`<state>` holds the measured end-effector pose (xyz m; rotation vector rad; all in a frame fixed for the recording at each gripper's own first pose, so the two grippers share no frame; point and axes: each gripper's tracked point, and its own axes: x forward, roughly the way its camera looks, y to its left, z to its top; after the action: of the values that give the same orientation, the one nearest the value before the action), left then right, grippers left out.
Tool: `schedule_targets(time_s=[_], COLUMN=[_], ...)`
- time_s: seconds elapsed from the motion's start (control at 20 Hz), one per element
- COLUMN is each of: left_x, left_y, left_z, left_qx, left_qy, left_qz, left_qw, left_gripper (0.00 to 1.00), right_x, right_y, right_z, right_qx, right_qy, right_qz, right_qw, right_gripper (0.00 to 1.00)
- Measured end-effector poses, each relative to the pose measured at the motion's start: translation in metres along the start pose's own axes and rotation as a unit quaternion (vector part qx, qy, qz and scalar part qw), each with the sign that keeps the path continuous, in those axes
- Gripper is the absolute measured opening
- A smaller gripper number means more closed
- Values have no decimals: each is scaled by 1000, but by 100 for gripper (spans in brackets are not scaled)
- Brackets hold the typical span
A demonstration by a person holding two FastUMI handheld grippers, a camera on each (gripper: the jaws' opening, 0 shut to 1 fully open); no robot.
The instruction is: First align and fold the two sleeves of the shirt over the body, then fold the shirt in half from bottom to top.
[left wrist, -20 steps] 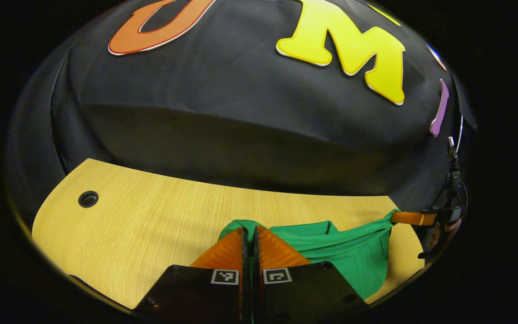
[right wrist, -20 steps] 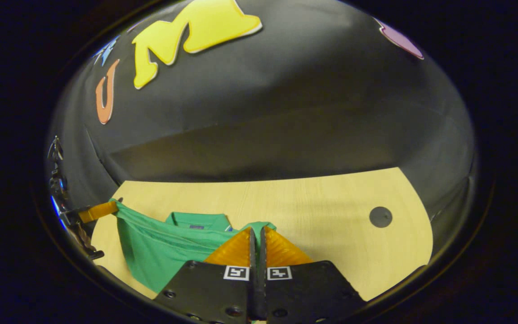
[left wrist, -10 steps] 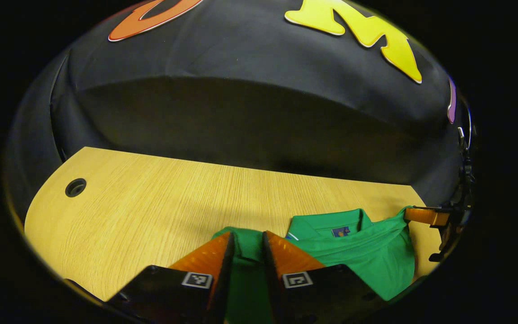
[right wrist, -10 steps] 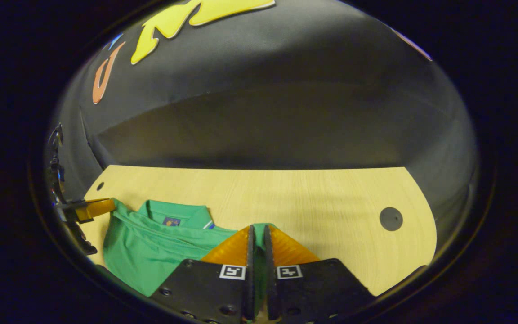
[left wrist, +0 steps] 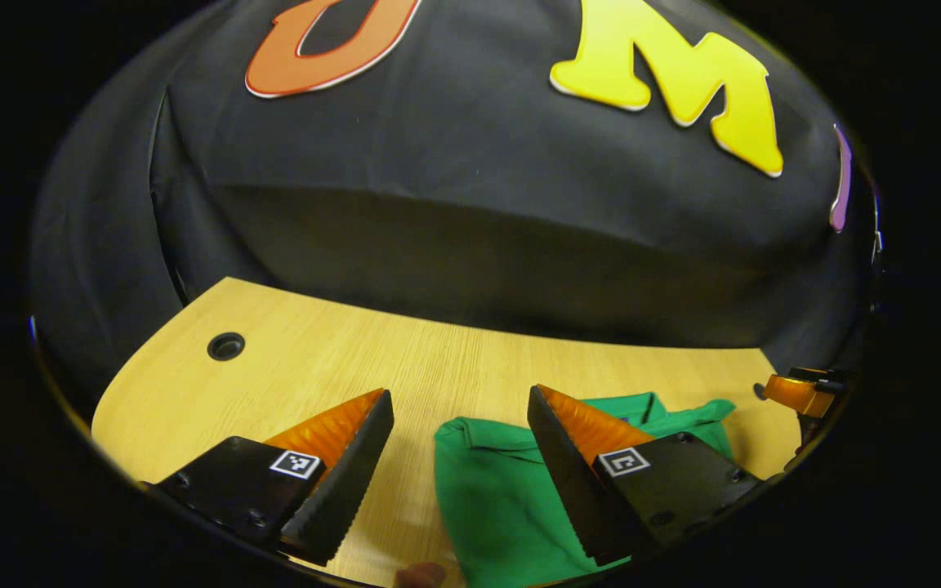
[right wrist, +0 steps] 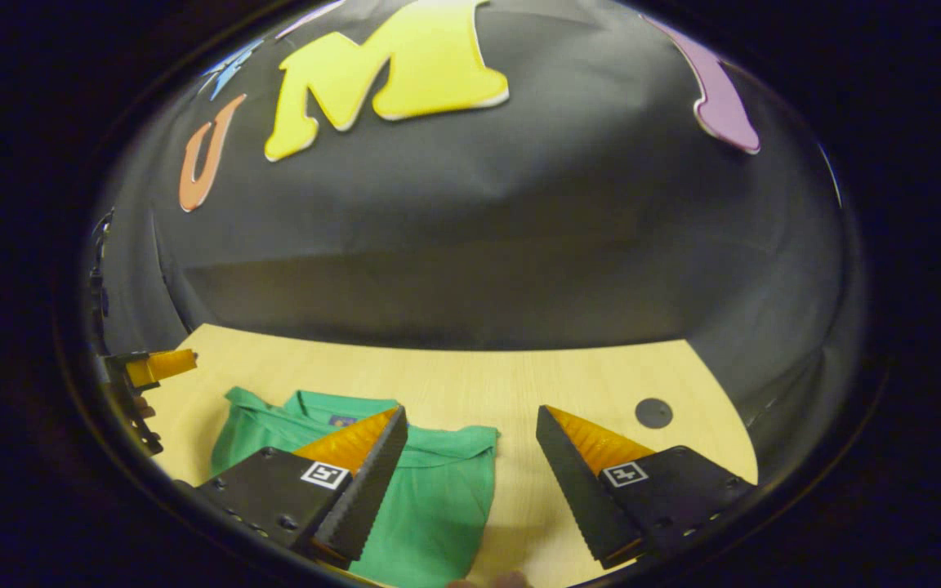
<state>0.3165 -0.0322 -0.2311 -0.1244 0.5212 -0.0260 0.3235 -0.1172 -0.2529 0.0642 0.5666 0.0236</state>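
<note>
The green shirt (left wrist: 487, 490) lies folded on the wooden table (left wrist: 454, 367), its collar toward the far wall. In the left gripper view my left gripper (left wrist: 461, 404) is open above the shirt's left edge, holding nothing. The right gripper view shows the shirt (right wrist: 438, 490) flat under my right gripper (right wrist: 472, 416), which is open over the shirt's right edge with nothing between its fingers. Each view catches the other gripper at its rim: the right one (left wrist: 797, 394) at the far right, the left one (right wrist: 156, 366) at the far left.
A round cable hole (left wrist: 226, 346) sits in the table's left part, and another (right wrist: 653, 412) in its right part. Black cloth hangs just behind the table's far edge. Bare tabletop lies to either side of the shirt.
Both grippers were shut on the shirt's fabric, carrying it toward the collar. Now both stand open and a little raised, and the shirt lies released on the table.
</note>
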Motion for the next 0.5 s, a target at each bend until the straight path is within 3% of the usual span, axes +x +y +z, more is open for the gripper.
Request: schedule_targets(time_s=[0.35,0.45,0.5], left_x=[-138,-186,-208], left_y=[-33,-39,-44], left_z=[106,124,126], left_qx=[54,59,59], left_qy=[-136,-168,-174], left_qz=[-1,-3,-7], left_qw=[989,984,983], left_gripper=[100,100,100], right_x=[-137,-185,-206], right_y=[35,48,55], right_z=[78,93,96], right_qx=[-47,-46,-42], right_qy=[-111,-142,-153], right_qz=[-5,-2,-1], right_qw=[993,989,987], right_gripper=[93,99,96])
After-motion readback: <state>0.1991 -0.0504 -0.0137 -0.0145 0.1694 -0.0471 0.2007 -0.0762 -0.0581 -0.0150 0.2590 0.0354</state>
